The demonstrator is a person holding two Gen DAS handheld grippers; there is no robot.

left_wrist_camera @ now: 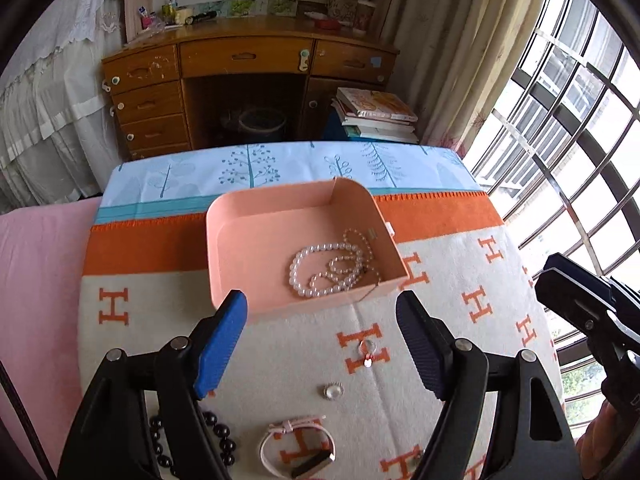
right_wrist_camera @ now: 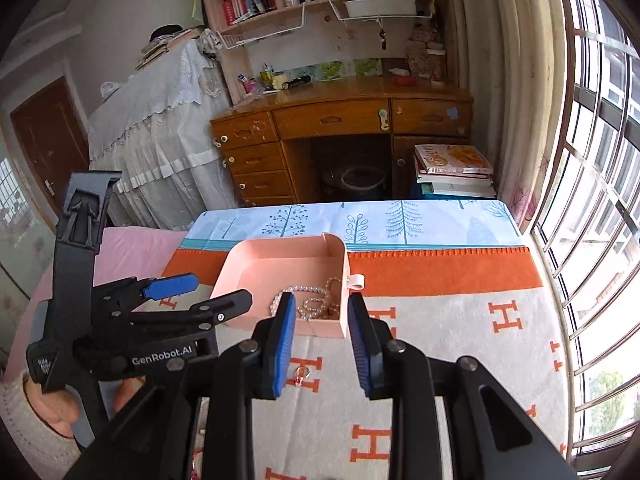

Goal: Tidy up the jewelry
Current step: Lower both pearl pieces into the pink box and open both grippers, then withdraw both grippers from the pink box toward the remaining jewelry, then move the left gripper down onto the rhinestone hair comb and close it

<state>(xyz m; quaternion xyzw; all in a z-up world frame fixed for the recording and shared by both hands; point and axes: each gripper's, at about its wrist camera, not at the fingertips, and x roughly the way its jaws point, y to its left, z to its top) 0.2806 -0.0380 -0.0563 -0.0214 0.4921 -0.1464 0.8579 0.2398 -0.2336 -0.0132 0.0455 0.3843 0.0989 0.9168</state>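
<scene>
A pink open box sits on the orange-and-cream H-pattern blanket; white pearl strands lie in it. On the blanket nearer me lie a small pendant, a round brooch, a pink strap watch and a black bead bracelet. My left gripper is open and empty, just short of the box's near wall, above the loose pieces. My right gripper is open and empty, above the pendant, right of the left gripper.
The blanket covers a bed with a blue tree-print sheet beyond. A wooden desk, a stack of books and a barred window at right stand behind. A pink cover lies at left.
</scene>
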